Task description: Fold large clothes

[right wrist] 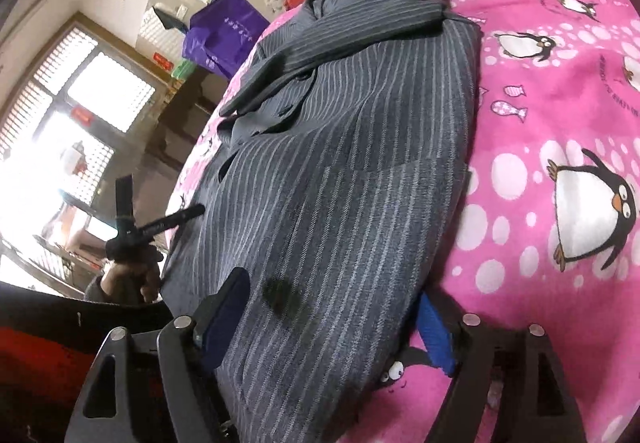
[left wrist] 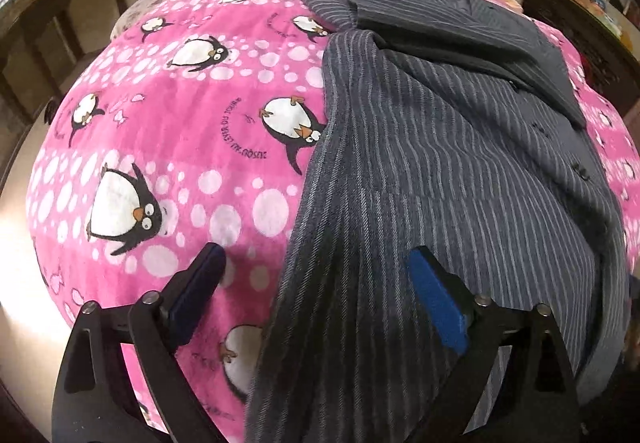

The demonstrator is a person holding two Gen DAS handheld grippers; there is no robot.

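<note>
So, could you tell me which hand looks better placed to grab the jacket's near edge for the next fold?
Probably the left: the left gripper straddles the jacket's edge, jaws open.

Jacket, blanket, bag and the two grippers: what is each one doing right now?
Jacket: lying on the blanket, sleeve folded over its front.
Blanket: spread out under the jacket.
Bag: standing beyond the blanket.
Left gripper: open, over the jacket's edge.
Right gripper: open, jacket cloth between its pads.

Black, angular-armed left claw (left wrist: pixel 316 299) and matching right claw (right wrist: pixel 328 323), each with blue rubber pads (left wrist: pixel 438 307) and round silver pivot screws (left wrist: pixel 483 299) at the linkages.
</note>
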